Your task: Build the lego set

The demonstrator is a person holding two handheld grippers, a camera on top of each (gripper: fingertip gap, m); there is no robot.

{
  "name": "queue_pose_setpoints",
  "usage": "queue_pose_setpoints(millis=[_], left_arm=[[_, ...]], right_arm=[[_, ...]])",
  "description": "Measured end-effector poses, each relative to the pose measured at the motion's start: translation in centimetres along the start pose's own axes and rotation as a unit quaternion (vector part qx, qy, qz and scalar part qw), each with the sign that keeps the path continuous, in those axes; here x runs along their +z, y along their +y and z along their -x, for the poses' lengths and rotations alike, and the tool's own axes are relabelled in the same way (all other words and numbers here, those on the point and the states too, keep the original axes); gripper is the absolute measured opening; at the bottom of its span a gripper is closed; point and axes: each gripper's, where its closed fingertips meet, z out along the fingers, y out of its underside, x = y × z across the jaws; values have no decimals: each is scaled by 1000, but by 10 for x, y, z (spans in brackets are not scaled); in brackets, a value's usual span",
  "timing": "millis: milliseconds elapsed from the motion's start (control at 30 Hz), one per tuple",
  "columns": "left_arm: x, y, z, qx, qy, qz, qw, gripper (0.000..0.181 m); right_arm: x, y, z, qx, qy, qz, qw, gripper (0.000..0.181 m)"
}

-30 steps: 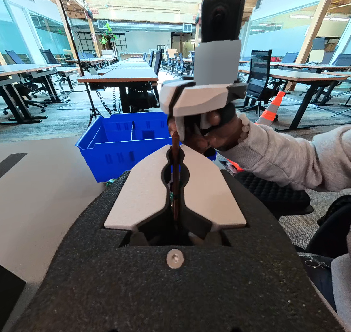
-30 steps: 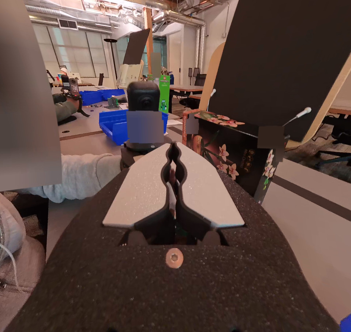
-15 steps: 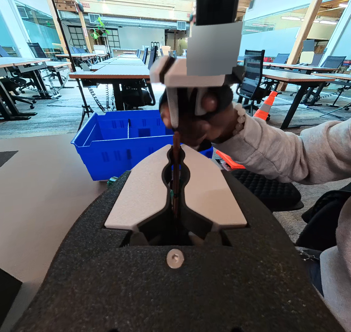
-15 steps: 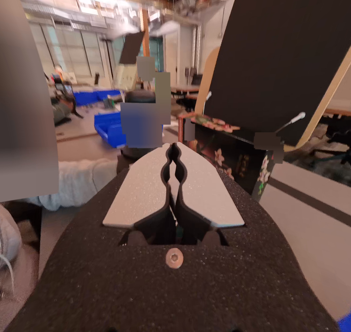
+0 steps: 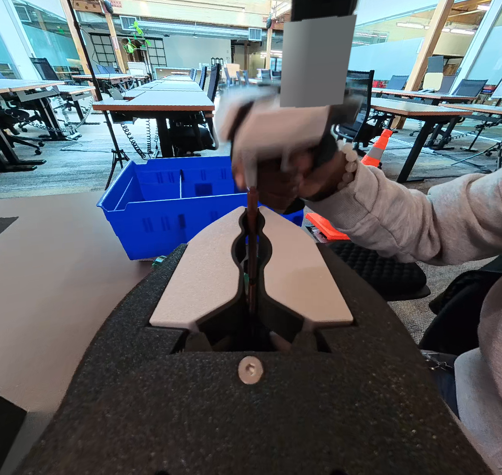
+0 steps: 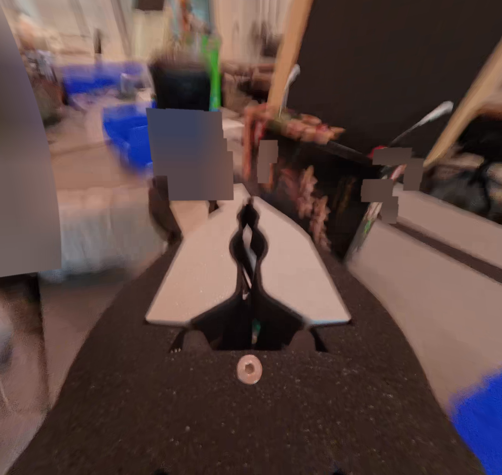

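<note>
The left gripper (image 5: 252,217), with pale grey fingers set in black foam-textured housing, has its fingers drawn close together around a thin dark brown lego rod (image 5: 252,258) that runs lengthwise down the narrow gap between them and sticks out past the fingertips. Just beyond those tips, the right gripper (image 5: 251,182), pale grey and blurred by motion, points downward and meets the rod's far end; a hand (image 5: 288,179) wearing a pale bead bracelet and a light grey sleeve (image 5: 407,217) holds it. Behind them a blue plastic bin with a divider (image 5: 173,206) stands on the light brown worktop (image 5: 54,271), near its far edge. In the right wrist view, which is heavily blurred, the right gripper's (image 6: 251,203) fingers are nearly closed with only a slim gap, and something thin sits in that gap, though it cannot be told whether they grip it. Beyond it a dark box printed with pink flowers (image 6: 312,195) stands upright on the worktop, and another blue bin (image 6: 127,141) lies farther left.
</note>
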Motion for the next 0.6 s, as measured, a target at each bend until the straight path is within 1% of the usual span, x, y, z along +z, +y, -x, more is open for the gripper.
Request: queue_pose_setpoints(millis=[33, 67, 133, 200, 267, 367, 400, 433, 467, 533, 600], left_arm=[[-1, 1, 0, -1, 3, 3, 1000, 4], [-2, 1, -3, -3, 14, 4, 1000, 3], [-1, 0, -3, 3, 8, 3, 1000, 3], [-2, 0, -3, 1, 9, 0, 1000, 3], [-3, 0, -3, 0, 9, -2, 1000, 3], [-2, 1, -4, 3, 12, 1, 1000, 3], [-2, 1, -4, 1, 14, 0, 1000, 3], [-2, 1, -4, 0, 15, 0, 1000, 3], [-2, 1, -4, -1, 15, 1, 1000, 3], [-3, 2, -2, -1, 13, 1, 1000, 3], [0, 2, -4, -1, 17, -1, 1000, 3]], right_arm=[[-4, -5, 4, 43, -26, -49, 998, 0], [-6, -5, 5, 50, -30, -56, 997, 0], [-7, -5, 4, 24, -8, -49, 998, 0], [-5, -5, 5, 26, -15, -46, 998, 0], [-3, -6, 4, 3, -5, -29, 1000, 0], [-7, -33, 9, -11, -11, -72, 997, 0], [-8, -34, 7, -21, -5, -67, 998, 0], [-6, -25, 6, -25, -2, -42, 999, 0], [-1, -9, 5, -19, -5, -9, 1000, 0], [-4, -5, 6, 18, -16, -39, 999, 0], [-8, -5, 5, 10, -5, -47, 999, 0]])
